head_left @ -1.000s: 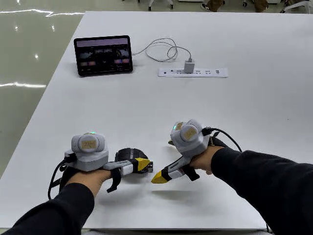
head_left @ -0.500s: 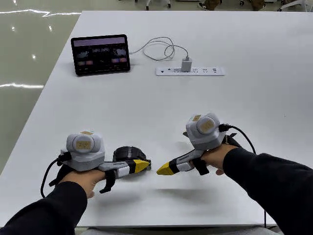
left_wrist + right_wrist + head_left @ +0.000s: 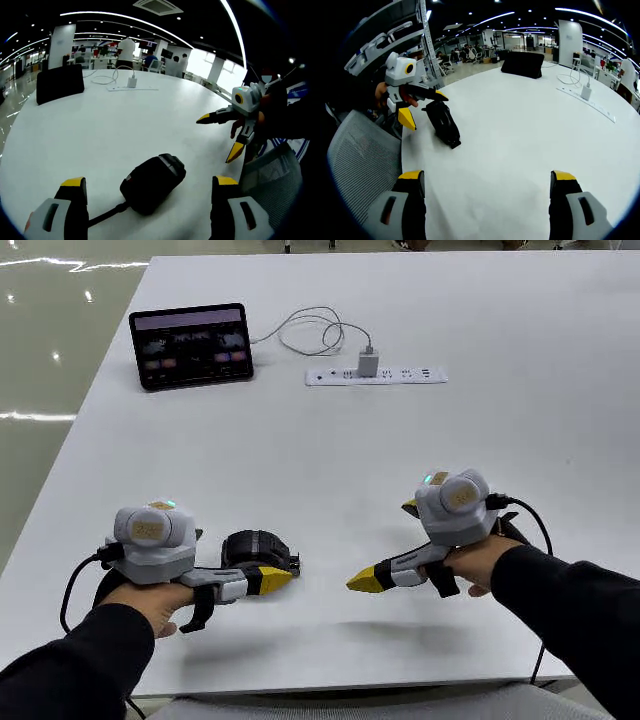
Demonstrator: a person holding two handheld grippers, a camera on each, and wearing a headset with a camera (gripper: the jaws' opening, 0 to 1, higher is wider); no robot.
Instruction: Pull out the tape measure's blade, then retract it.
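Tabletop (image 3: 430,450) (under tape measure (image 3: 255,547)), glossy floor (image 3: 50,360)

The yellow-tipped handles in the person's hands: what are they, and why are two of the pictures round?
They are hand-held grippers: two-jaw pincers that a person works by hand, with no robot arm involved. The left gripper and the right gripper each carry a fisheye camera looking along its own jaws, which gives the two round pictures. The rectangular picture comes from a headset camera looking down at the white table. On it are a black tape measure, a tablet and a power strip with a charger plugged in. Both grippers are open and hold nothing; the tape measure lies between the left gripper's open jaws.
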